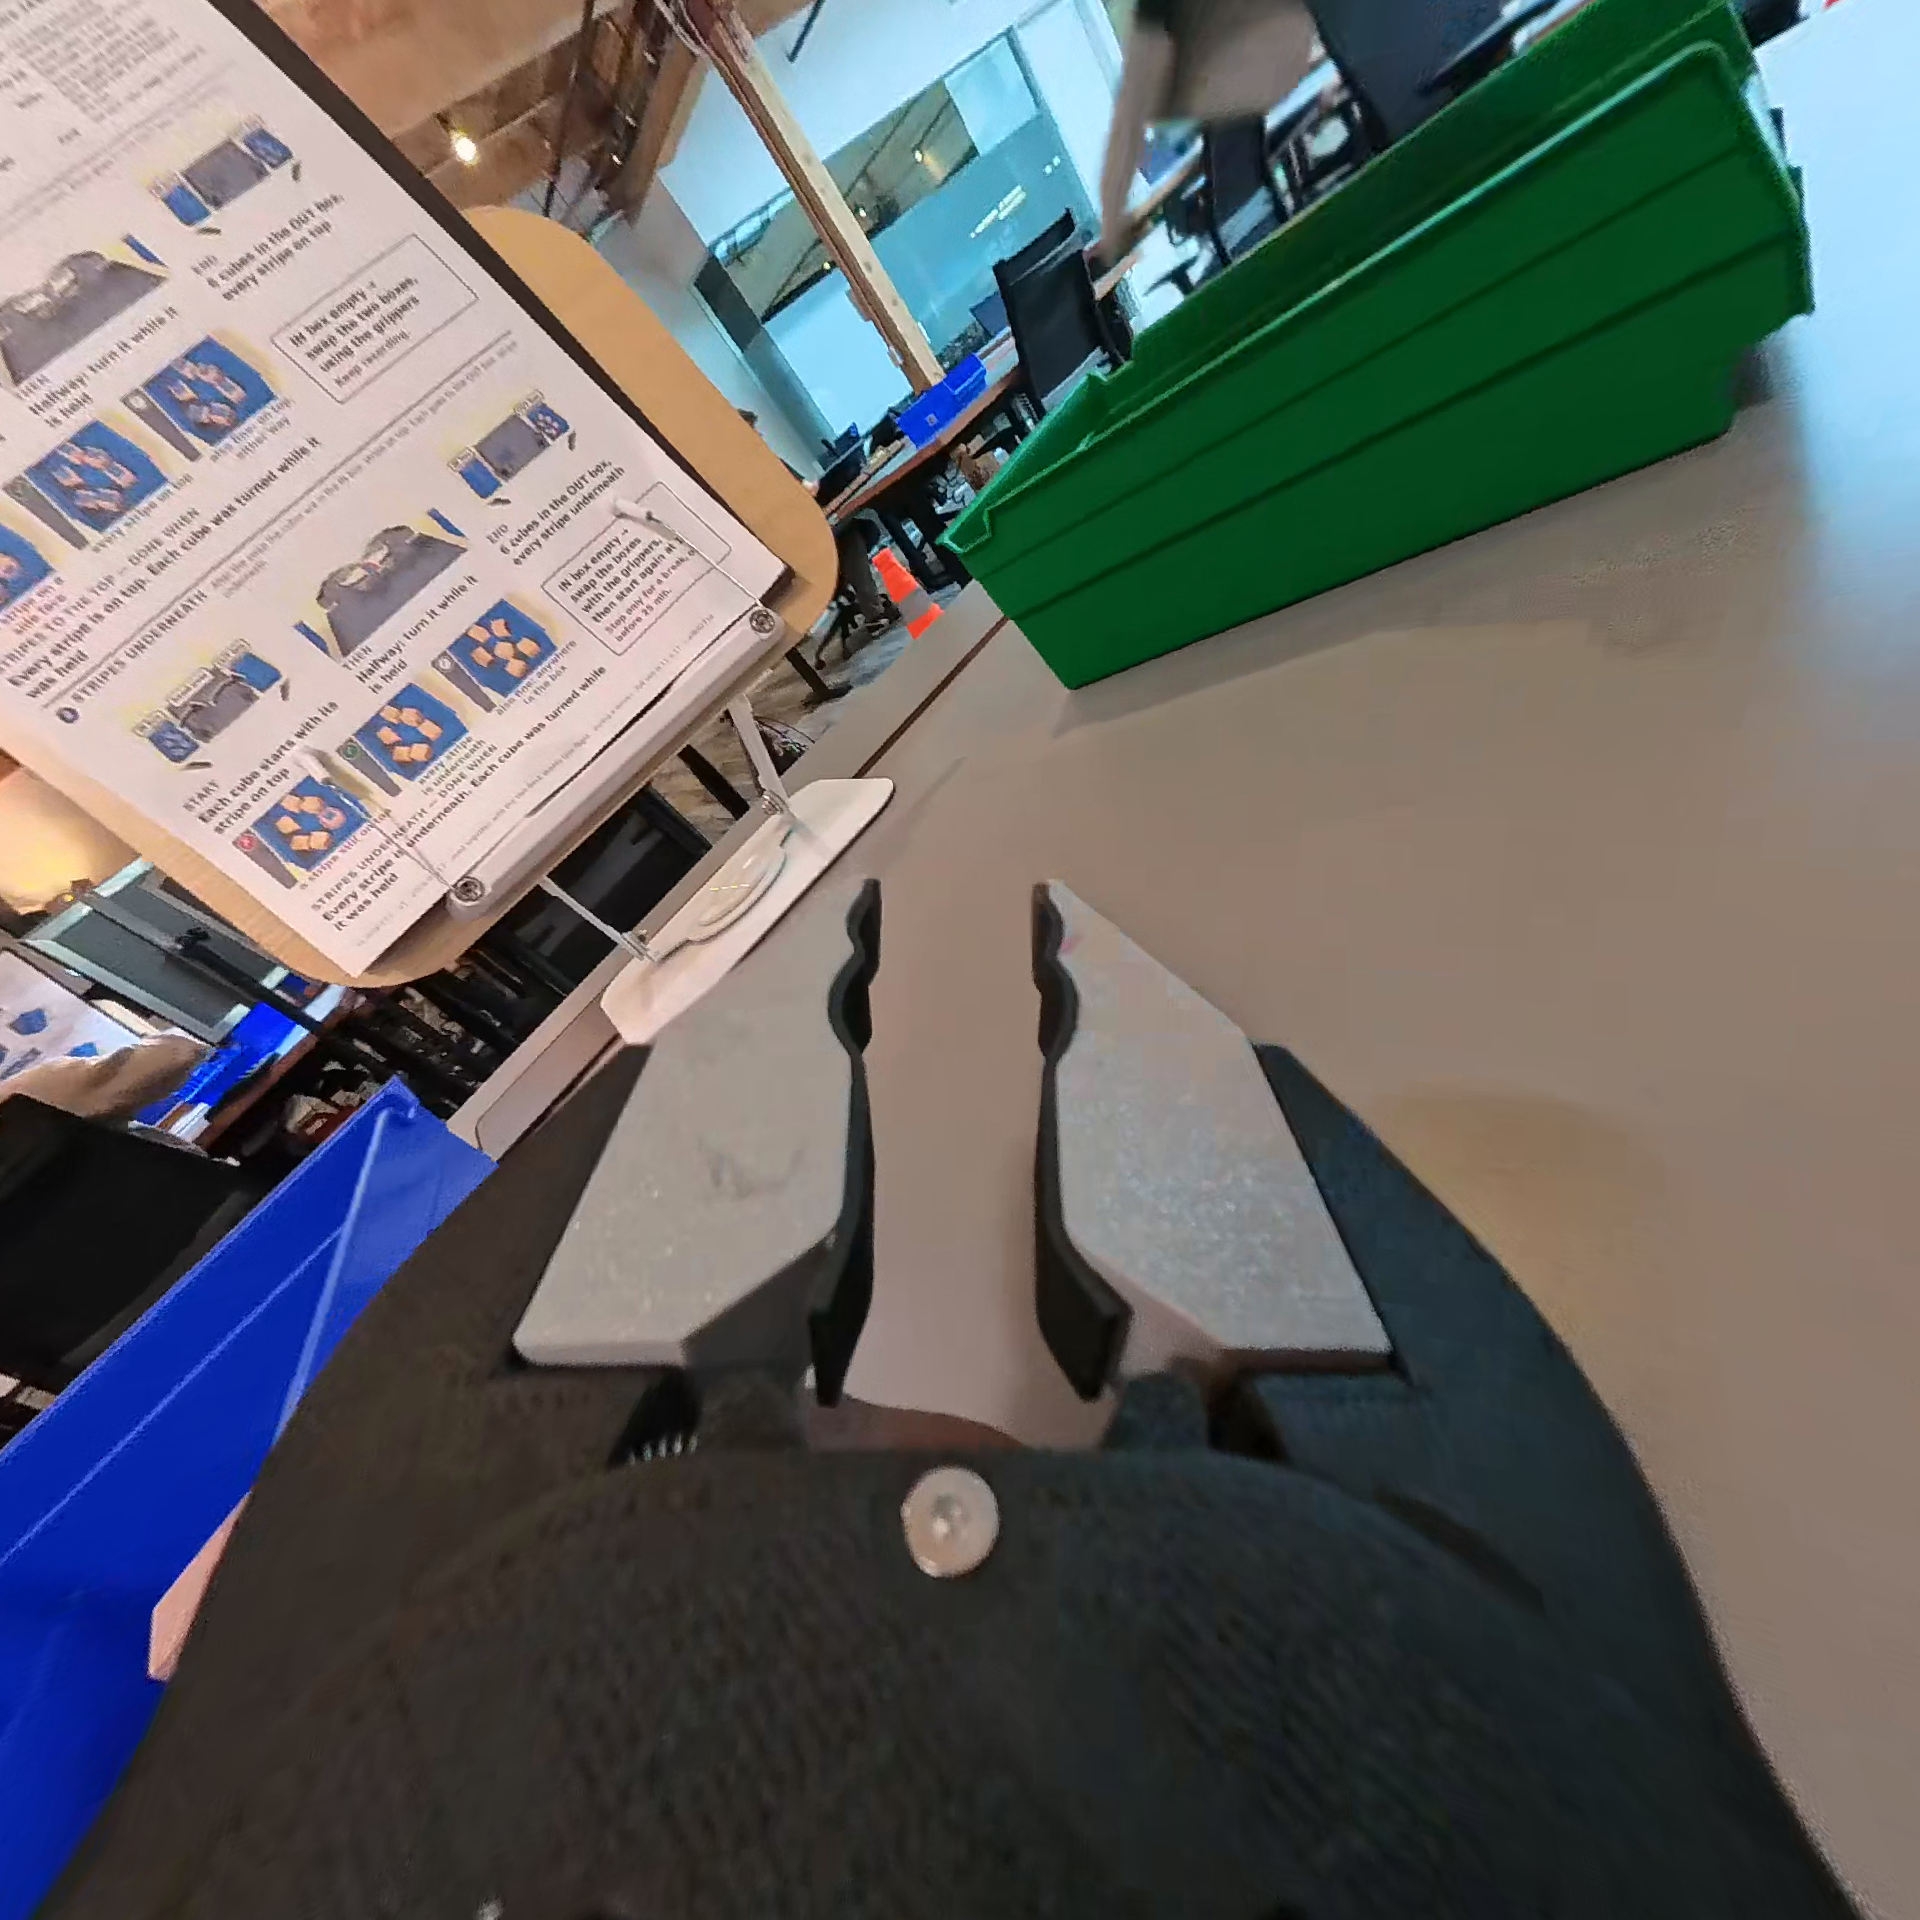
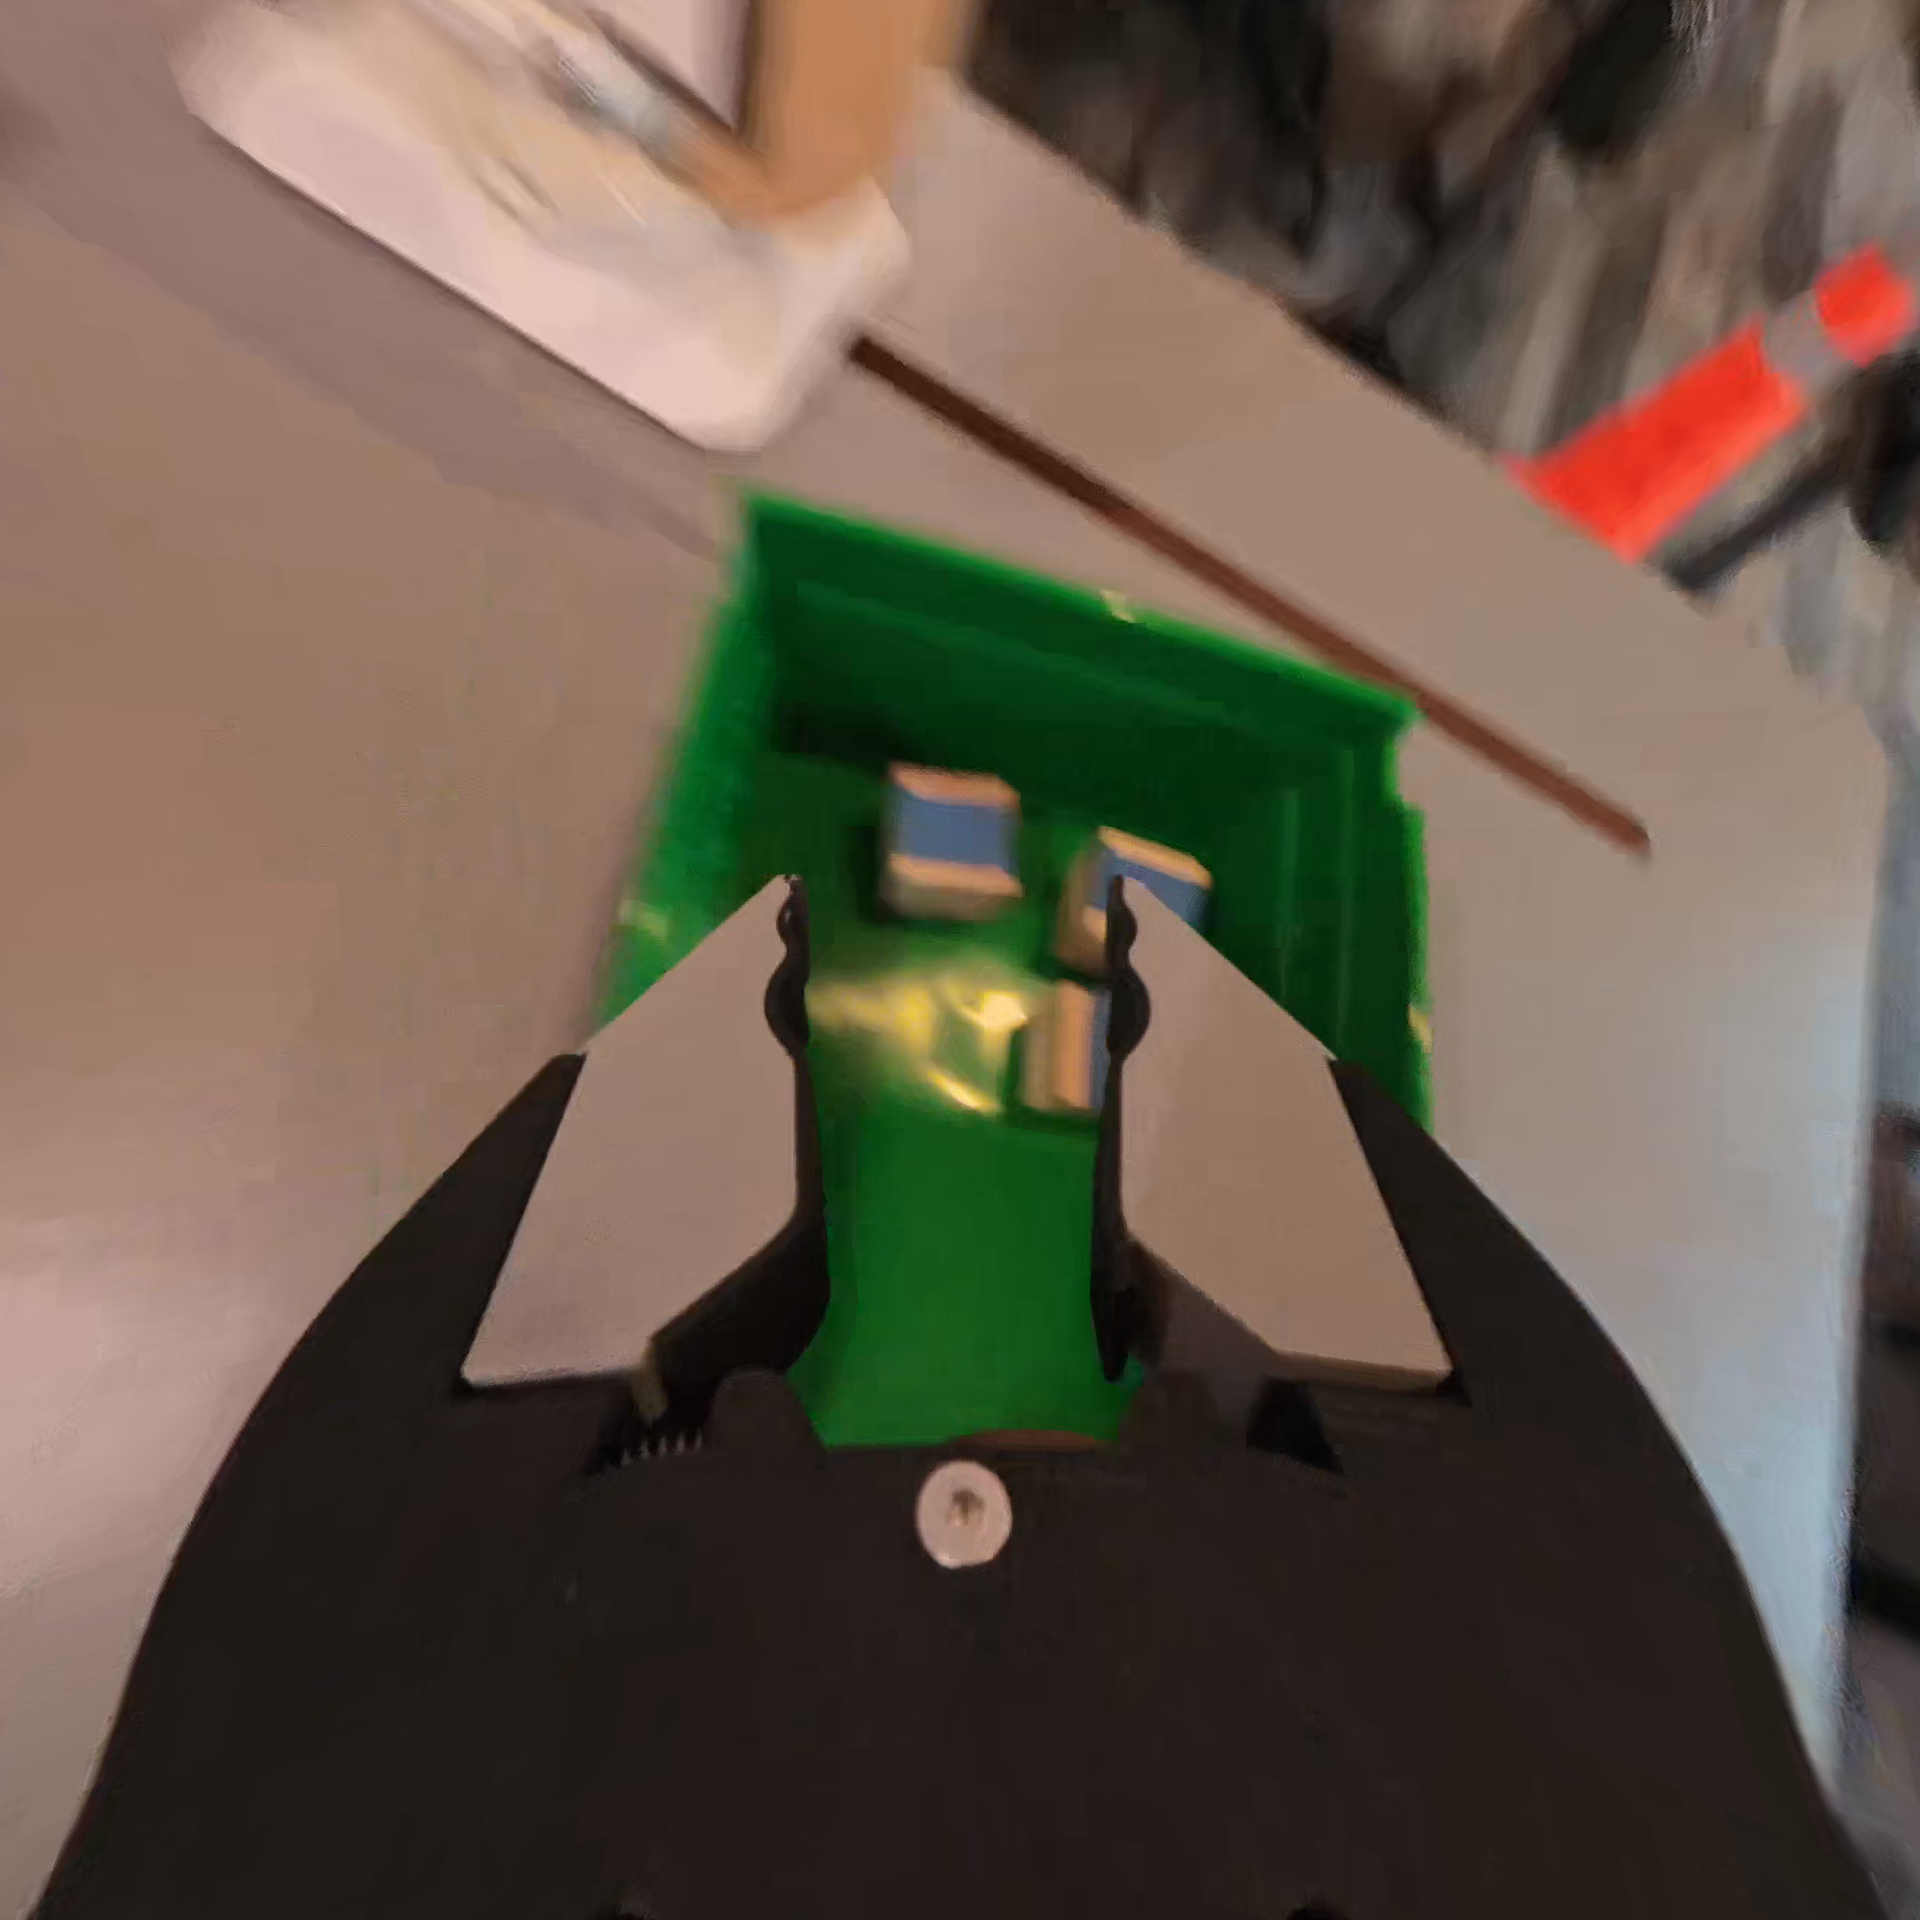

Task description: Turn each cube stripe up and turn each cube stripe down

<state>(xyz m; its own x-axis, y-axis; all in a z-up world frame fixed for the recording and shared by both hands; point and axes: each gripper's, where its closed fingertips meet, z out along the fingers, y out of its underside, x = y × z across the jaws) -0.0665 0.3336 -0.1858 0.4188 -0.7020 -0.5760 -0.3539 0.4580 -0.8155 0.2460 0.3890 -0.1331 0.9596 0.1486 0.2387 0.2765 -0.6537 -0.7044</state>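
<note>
The right gripper point(image 2: 951, 899) hangs above the green bin point(image 2: 1081, 665), its two fingers spread apart with nothing between them, and it points down toward the cubes on the bin floor. The picture is blurred, but three cubes can be made out: one cube with a blue stripe on top point(image 2: 948, 840) near the far wall, a second striped cube point(image 2: 1148, 883) just beside it and partly behind the right finger, and a third cube point(image 2: 1058, 1049) closer to the camera, where I cannot tell which way the stripe faces. The cubes look small, rigid and light, probably wood or plastic, so I judge that they will not deform under a firm pinch, but their smooth flat faces could slip if the pads meet only a corner. The best hold seems to be on two opposite side faces, square to the pads, leaving the striped face free to be turned. The first two cubes stand near each other, so a finger has little room to enter between them; the far cube has more open floor on its left side. The bin walls are tall on the far and right sides, and a low, tilted approach could catch the rim. The left gripper point(image 1: 954, 904) is empty, its fingers parted, low over the grey table point(image 1: 1455, 883), between a blue bin point(image 1: 187, 1403) and the green bin, in front of an instruction sheet on a stand point(image 1: 343, 520), with free table around it.
</note>
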